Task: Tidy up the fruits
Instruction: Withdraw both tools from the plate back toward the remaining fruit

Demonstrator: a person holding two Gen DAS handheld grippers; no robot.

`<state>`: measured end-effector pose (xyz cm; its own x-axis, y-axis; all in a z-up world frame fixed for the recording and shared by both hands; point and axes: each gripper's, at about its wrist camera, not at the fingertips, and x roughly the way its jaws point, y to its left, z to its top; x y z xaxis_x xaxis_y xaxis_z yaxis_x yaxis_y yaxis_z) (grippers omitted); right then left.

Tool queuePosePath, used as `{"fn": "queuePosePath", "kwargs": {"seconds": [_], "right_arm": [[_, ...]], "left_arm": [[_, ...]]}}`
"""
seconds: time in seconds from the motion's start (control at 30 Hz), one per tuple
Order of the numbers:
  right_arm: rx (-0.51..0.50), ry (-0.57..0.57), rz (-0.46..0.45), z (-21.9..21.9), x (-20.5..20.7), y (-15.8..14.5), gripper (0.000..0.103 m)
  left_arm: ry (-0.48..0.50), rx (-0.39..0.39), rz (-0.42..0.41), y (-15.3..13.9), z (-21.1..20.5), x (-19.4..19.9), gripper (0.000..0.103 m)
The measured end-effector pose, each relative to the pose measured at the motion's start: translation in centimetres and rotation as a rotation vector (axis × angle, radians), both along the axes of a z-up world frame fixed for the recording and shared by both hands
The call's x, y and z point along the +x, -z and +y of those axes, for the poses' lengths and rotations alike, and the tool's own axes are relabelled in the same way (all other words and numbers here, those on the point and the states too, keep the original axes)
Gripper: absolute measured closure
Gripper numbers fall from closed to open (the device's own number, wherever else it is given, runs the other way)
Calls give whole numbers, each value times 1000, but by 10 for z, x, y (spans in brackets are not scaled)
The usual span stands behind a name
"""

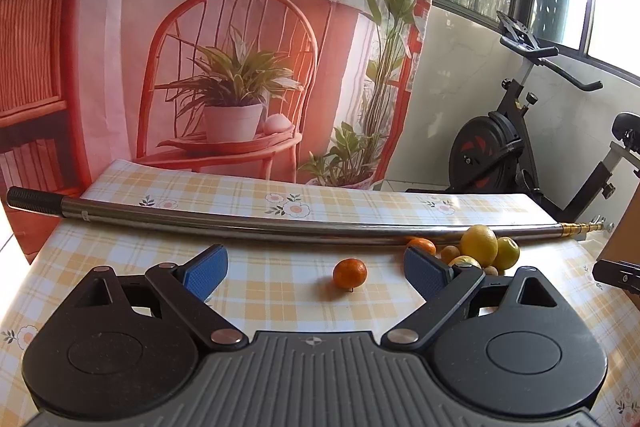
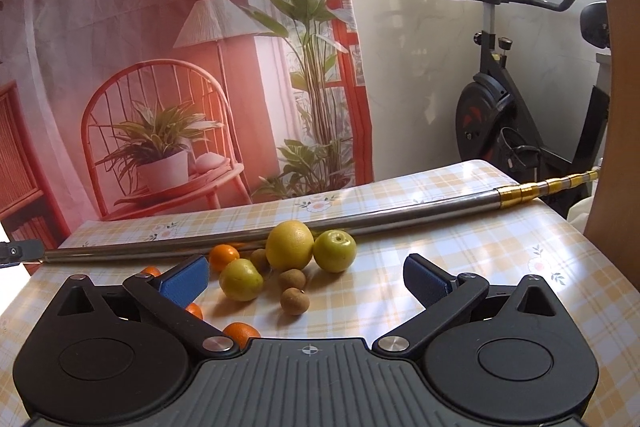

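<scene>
Left gripper [image 1: 316, 269]: spread wide, blue ribbed pads [image 1: 206, 273] well apart, pinching nothing and touching nothing.
Lone tangerine [image 1: 349, 272]: sits on the cloth between the left gripper's fingers, ahead of the tips, slightly toward the 1 o'clock side; small, round, glossy orange, with a short stem poking out below.
Fruit pile from the left view: at 2 o'clock past the left gripper's own right finger, partly hidden by it; a large yellow citrus [image 1: 479, 245] stands tallest.
Metal pole [image 1: 240, 223]: long polished steel tube lying across the table at 12 o'clock beyond the fruit, black ribbed grip at its 9 o'clock end, brass telescoping segments at its 3 o'clock end.
Tablecloth [image 1: 280, 303]: shiny, plaid in yellow and white, printed with small flowers.
Right gripper [image 2: 306, 277]: also spread wide, holding nothing, blue pads clear of the fruit.
Fruit ahead of the right gripper: the pile lies between the fingers, from 11 to 12 o'clock. Large yellow citrus [image 2: 289, 245] with dimpled skin at the back, touching the pole; a smooth green-yellow fruit [image 2: 334, 251] just beside it at 1 o'clock; another green-yellow fruit [image 2: 241, 279] near the left pad.
Longans [image 2: 292, 301]: small, brown, matte, rough balls closest to the gripper's centre.
Tangerines by the right gripper [image 2: 241, 332]: several at 9 to 10 o'clock, partly hidden under its left finger.
</scene>
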<state>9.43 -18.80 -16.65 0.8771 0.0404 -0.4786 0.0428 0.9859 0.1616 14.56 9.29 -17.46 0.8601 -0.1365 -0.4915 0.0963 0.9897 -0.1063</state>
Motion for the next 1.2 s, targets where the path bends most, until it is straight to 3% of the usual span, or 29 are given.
{"fn": "queuePosePath", "kwargs": {"seconds": [0.17, 0.3, 0.37, 0.73, 0.93, 1.07, 1.2], "right_arm": [[-13, -9, 53, 4, 5, 3, 0], [-50, -11, 84, 8, 10, 4, 0], [-65, -13, 87, 10, 11, 4, 0], [-30, -77, 121, 7, 27, 5, 0], [31, -66, 144, -4, 36, 8, 0], [39, -63, 142, -9, 38, 8, 0], [57, -61, 143, -14, 42, 11, 0]], "left_arm": [[46, 66, 28, -2, -8, 7, 3], [26, -49, 88, 2, 7, 19, 3], [-10, -73, 67, 2, 13, 19, 1], [-32, 115, 30, 2, -13, 35, 0], [-24, 117, 67, 14, -13, 54, 1], [0, 127, 70, 21, -15, 61, 13], [61, 102, 114, 30, -17, 70, 12]]}}
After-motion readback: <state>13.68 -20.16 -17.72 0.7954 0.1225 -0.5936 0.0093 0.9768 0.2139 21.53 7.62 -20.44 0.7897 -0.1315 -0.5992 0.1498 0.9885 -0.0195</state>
